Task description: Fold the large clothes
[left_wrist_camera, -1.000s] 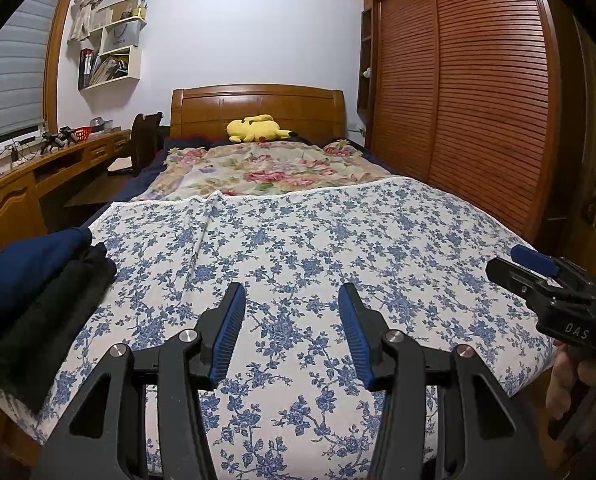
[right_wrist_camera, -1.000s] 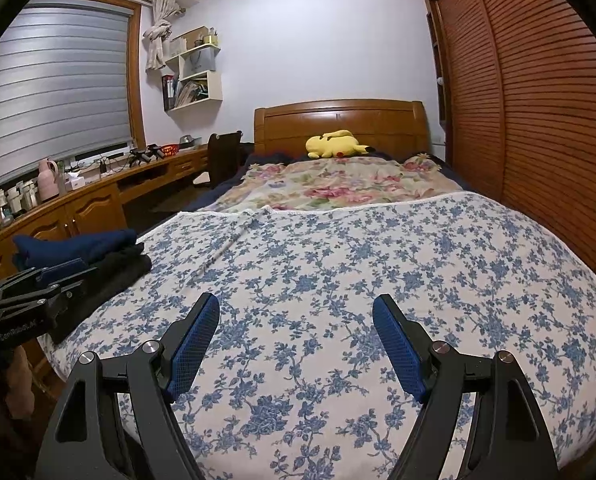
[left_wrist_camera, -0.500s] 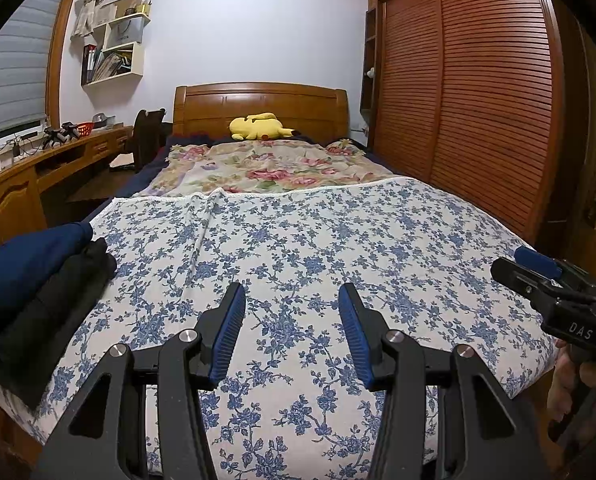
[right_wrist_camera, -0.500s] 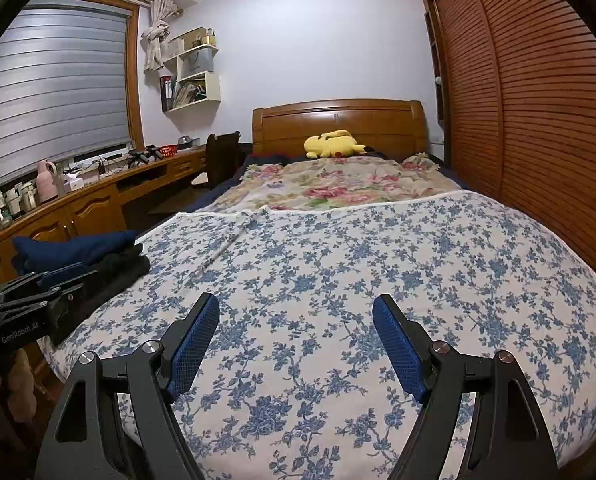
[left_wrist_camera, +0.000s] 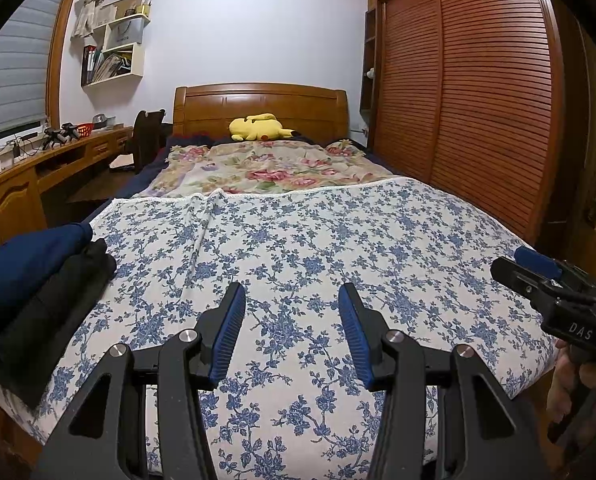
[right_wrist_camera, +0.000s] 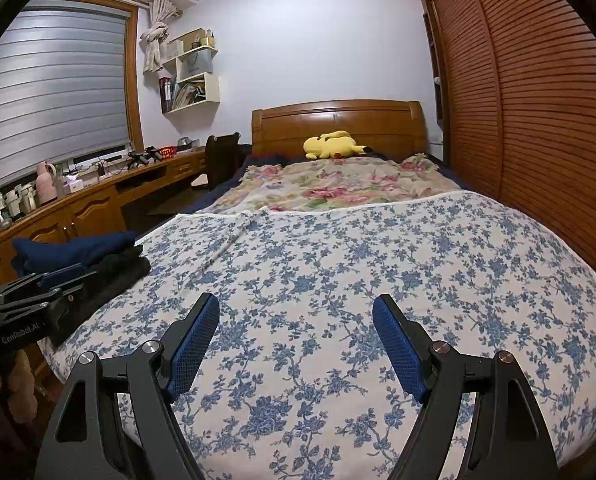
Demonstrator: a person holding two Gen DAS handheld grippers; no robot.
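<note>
- While both hang over the white bed sheet with blue flowers, the left tongs and the right tongs are open and hold nothing.
- A folded dark blue cloth lies on a folded black cloth at the bed's left edge.

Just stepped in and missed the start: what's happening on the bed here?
A person holds the left gripper and right gripper over the blue-flowered sheet, both open and empty. A navy garment lies folded on a black one at the bed's left edge. Nothing is being handled.
</note>
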